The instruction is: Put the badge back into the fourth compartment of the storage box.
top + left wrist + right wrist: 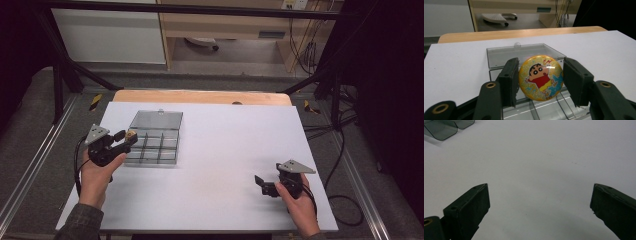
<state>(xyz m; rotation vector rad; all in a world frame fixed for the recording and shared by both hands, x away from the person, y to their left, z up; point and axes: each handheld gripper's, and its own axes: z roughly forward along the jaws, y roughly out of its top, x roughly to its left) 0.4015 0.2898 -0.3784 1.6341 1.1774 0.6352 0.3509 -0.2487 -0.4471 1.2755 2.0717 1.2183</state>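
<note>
A round yellow cartoon badge (540,77) is pinched by its edges between the black jaws of my left gripper (540,80). It hangs over the near left part of a clear plastic compartment box (524,53) whose lid lies open toward the far side. From above, my left gripper (126,137) holds the badge (131,134) at the left edge of the box (155,137). My right gripper (260,182) rests low over the white sheet at the front right, its jaws wide apart with nothing between them; its fingertips (471,205) frame bare sheet.
A white sheet (220,150) covers the wooden table (200,96). The box's inner dividers (160,147) form several small cells. A cable (345,200) trails off the right side. Black frame posts (60,80) stand at the far corners.
</note>
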